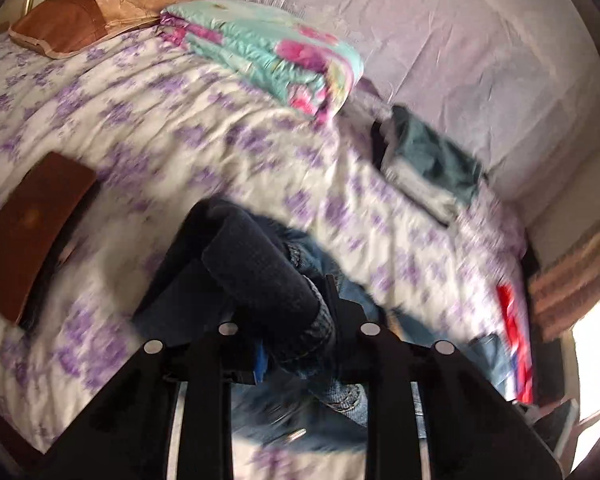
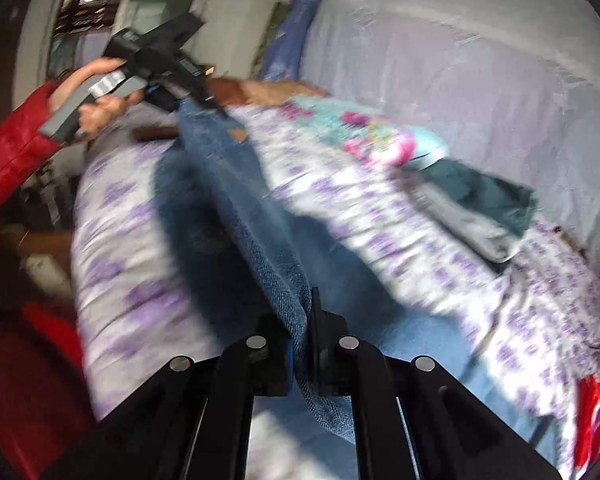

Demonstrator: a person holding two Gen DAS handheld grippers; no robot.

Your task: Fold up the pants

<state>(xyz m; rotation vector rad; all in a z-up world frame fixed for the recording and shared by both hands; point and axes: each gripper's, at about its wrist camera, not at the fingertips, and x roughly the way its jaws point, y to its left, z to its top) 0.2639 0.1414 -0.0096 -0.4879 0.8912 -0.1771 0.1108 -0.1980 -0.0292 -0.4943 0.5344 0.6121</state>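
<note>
Two hand-held grippers clamping jeans, right view alone — red sleeve

Bedspread motion-blurred; jeans lower end cut off by frame

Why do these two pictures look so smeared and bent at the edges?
Left wrist view: motion smears the purple-flowered bedspread; the fisheye bows the pale wall, and daylight glares at lower right. Right wrist view: the blue denim jeans blur and cast a dark shadow; the black frame corners are lens vignette.
</note>
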